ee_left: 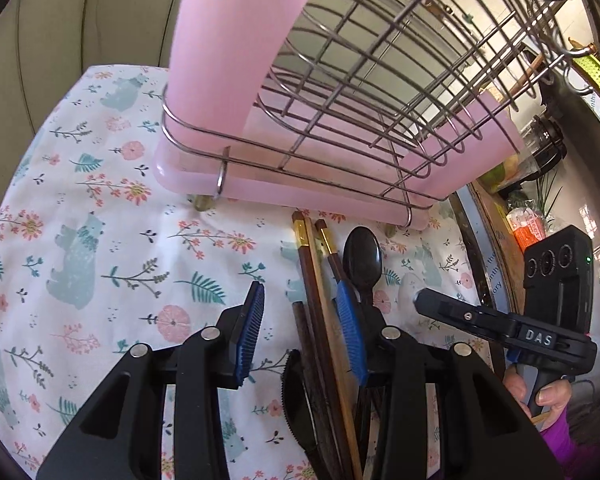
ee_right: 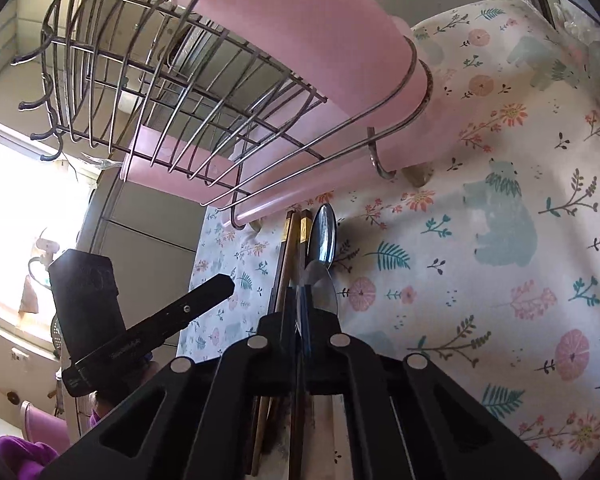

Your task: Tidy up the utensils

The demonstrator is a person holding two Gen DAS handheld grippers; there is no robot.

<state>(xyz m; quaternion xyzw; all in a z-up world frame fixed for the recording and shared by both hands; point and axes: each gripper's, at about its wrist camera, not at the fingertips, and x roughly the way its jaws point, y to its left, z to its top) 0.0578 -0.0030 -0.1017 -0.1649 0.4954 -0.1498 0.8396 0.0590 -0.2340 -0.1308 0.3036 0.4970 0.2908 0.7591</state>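
Looking down my left wrist view, I see the left gripper [ee_left: 300, 332] spread wide with nothing between its blue pads [ee_left: 249, 332]. The chopsticks [ee_left: 314, 280] and black spoon [ee_left: 362, 260] lie on the cloth [ee_left: 100, 240], long axes running straight away from me toward the rack [ee_left: 340, 100], heads almost at its pink tray [ee_left: 204, 182]. They sit toward my right finger, not centred in the gap. The right gripper [ee_left: 420, 300] comes in from the side, its tip near the spoon.

In the right wrist view, the right gripper [ee_right: 302, 304] is pinched nearly closed on a clear spoon [ee_right: 320, 284], whose bowl sticks out ahead of the fingers. The steel-looking spoon [ee_right: 325, 236] and chopsticks [ee_right: 294, 236] lie just beyond, pointing at the rack [ee_right: 180, 100] above. I judge the right arm is nearer to loading the rack.
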